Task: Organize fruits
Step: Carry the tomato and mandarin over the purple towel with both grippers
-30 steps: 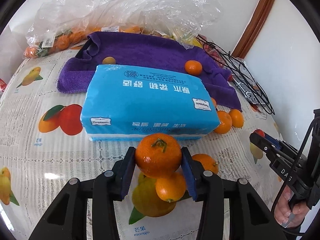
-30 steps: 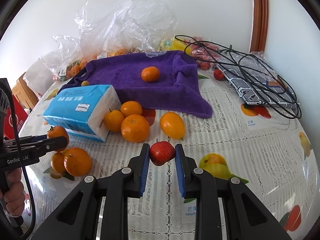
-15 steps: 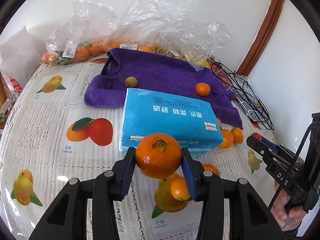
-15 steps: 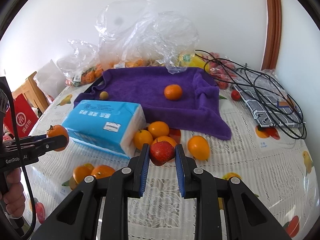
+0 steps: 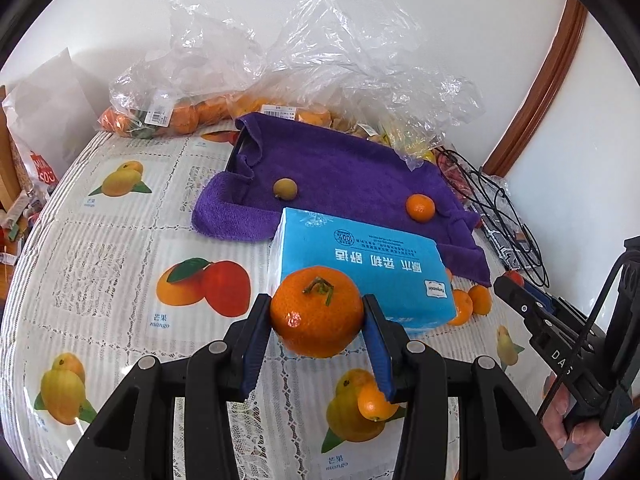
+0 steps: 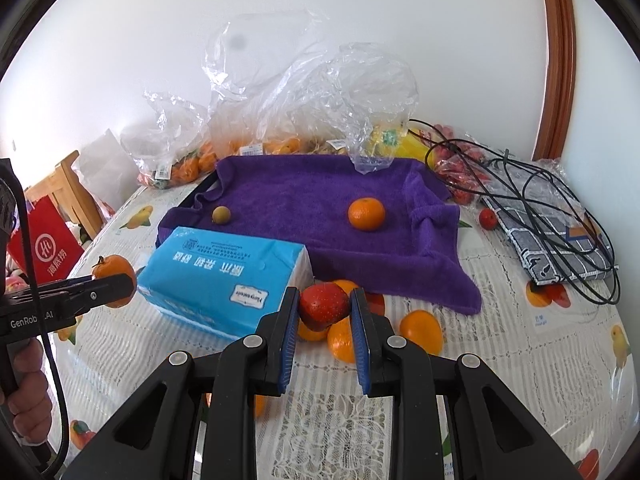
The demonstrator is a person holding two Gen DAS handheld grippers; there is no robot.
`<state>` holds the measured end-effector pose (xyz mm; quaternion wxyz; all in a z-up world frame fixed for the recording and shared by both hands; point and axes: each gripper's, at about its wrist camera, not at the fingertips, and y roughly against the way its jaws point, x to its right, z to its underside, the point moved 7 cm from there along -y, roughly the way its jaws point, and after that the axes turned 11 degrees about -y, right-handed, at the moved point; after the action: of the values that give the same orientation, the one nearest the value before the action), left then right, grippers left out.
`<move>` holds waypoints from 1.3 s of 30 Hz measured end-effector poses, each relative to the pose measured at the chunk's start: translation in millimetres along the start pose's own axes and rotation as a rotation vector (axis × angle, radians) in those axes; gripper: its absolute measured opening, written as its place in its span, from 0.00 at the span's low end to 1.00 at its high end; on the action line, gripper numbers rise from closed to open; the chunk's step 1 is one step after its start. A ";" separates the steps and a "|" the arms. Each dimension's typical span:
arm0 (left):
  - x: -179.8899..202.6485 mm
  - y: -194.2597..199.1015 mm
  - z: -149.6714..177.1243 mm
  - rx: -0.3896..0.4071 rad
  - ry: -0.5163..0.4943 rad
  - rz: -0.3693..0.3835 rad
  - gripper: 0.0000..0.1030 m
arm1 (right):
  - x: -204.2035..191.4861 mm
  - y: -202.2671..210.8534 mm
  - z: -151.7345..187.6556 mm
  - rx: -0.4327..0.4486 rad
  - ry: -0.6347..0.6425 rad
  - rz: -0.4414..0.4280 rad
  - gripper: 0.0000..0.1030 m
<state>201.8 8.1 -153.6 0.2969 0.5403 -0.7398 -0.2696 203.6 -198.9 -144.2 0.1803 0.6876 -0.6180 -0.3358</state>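
Note:
My left gripper (image 5: 317, 320) is shut on a large mandarin (image 5: 316, 310) with a green stem, held above the tablecloth in front of the blue tissue pack (image 5: 360, 264). My right gripper (image 6: 325, 316) is shut on a small red fruit (image 6: 323, 306), lifted over several loose oranges (image 6: 421, 330). A purple towel (image 6: 320, 216) lies behind the pack, with one orange (image 6: 366, 214) and a small brownish fruit (image 6: 221, 215) on it. In the right wrist view the left gripper (image 6: 110, 284) shows at the left with its mandarin. The left wrist view shows the right gripper (image 5: 516, 292) at the right edge.
Clear plastic bags of oranges (image 5: 168, 116) line the wall behind the towel. Black cables (image 6: 520, 184) and a chequered cloth (image 6: 560, 240) lie at the right. A loose orange (image 5: 374, 402) rests on the fruit-print tablecloth (image 5: 100, 280). A red bag (image 6: 44, 248) and a wooden chair stand past the left table edge.
Both grippers have risen with their fruit still held. The tissue pack, towel and loose oranges now sit lower and smaller in each view, and more of the wall and bags shows.

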 end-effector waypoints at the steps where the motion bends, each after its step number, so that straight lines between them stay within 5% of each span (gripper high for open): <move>1: -0.9 0.1 -2.1 0.003 0.003 -0.001 0.41 | -0.2 -0.5 -2.3 0.003 0.002 0.001 0.24; 39: -28.8 -63.4 -77.6 0.002 0.016 -0.037 0.41 | 32.0 -80.1 -73.9 0.017 -0.049 0.043 0.24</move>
<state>306.0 12.5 -150.9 0.2974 0.5564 -0.7273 -0.2702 312.9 -228.6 -152.5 0.1664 0.6673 -0.6396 -0.3434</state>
